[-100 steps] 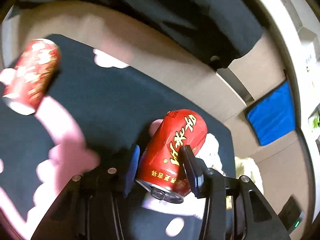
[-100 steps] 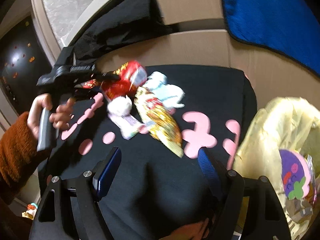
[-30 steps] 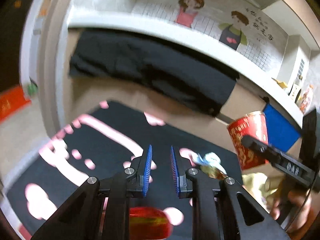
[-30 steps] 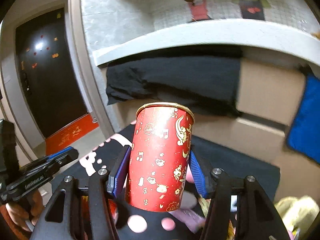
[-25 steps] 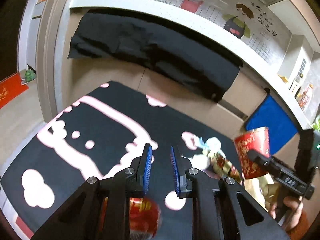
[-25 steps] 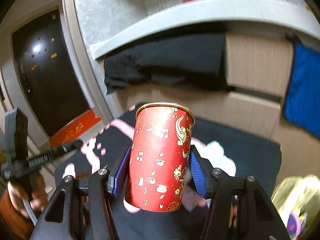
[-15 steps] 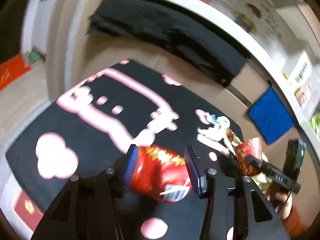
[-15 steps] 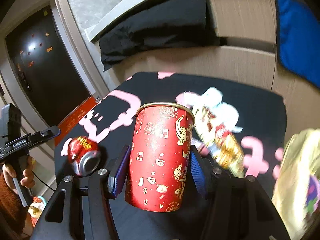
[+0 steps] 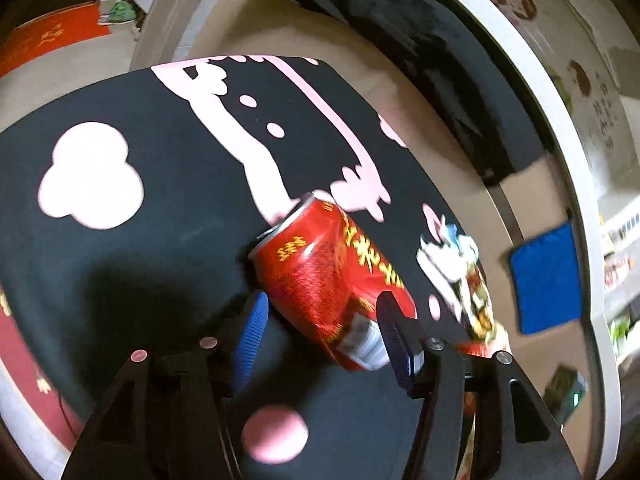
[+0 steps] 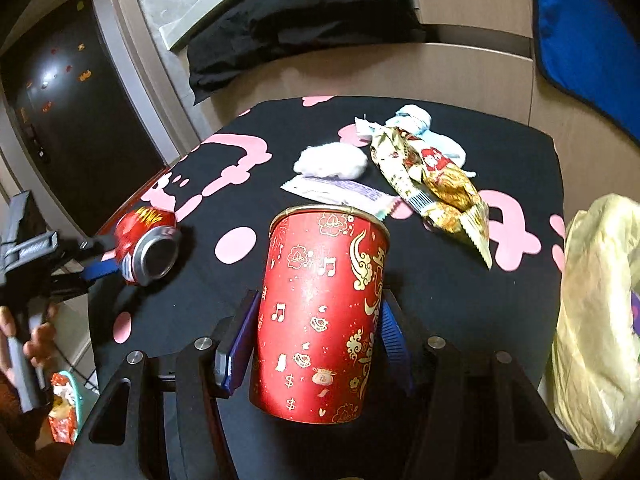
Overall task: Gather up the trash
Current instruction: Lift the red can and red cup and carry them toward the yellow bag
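Observation:
A dented red drink can lies on its side on the black cloth with pink shapes. My left gripper is open around the can's near end; its blue pads stand a little off the can. The can also shows in the right wrist view. My right gripper is shut on a red paper cup with gold patterns and holds it upright above the cloth. A snack wrapper, a white tissue wad and a flat sachet lie beyond the cup.
A yellowish trash bag stands open at the table's right edge. A blue cushion and a black cloth lie on the bench behind. A dark door is at left.
My left gripper has opened and come down around the red can on the cloth. My right gripper has carried the cup lower and nearer the trash bag.

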A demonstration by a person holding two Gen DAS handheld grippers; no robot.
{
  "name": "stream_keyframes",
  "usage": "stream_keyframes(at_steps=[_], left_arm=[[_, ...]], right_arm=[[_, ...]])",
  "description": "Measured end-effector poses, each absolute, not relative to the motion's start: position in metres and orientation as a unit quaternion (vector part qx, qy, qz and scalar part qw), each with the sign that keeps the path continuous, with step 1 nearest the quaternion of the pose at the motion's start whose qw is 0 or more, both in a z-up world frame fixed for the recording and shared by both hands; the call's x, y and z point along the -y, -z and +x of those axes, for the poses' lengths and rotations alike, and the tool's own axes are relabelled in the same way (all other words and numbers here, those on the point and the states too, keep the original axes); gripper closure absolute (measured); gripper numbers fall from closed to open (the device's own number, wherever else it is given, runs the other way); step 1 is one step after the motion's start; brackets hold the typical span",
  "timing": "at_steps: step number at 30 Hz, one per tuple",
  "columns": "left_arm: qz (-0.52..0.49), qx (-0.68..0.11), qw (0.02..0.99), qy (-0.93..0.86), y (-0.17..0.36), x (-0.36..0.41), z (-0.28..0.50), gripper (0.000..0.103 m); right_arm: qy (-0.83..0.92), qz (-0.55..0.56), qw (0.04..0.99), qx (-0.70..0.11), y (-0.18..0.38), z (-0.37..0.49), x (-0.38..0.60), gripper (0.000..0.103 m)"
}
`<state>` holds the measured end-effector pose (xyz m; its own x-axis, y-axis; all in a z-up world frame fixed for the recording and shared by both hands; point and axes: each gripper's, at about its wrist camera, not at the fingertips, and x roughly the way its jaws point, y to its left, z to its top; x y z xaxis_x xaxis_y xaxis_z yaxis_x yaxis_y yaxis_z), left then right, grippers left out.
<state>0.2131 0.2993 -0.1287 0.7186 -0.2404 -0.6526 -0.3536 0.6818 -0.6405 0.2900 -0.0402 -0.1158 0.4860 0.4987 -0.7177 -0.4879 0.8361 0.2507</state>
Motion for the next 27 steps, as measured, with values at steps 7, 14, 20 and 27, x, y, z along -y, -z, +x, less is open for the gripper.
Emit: stream_keyframes(at_steps=[7,14,20,27], left_arm=[[-0.423,-0.386,0.819,-0.043,0.141,-0.294,0.253,0.045],[-0.405,-0.397,0.823,-0.043,0.136,-0.285,0.273,0.052],[-0.337,-0.381,0.861,-0.028,0.109,-0.260,0.270,0.053],[-0.238,-0.324,0.915,-0.010,0.051,-0.216,0.261,0.053]], right_arm=[[-0.281,-0.021,0.870,-0.405,0.117,0.285,0.043,0.043],[-0.275,-0.008,0.873,-0.401,0.118,0.286,0.053,0.035],[-0.273,0.005,0.872,-0.406,0.115,0.294,0.056,0.041],[-0.292,0.030,0.876,-0.383,0.086,0.294,0.064,0.048]])
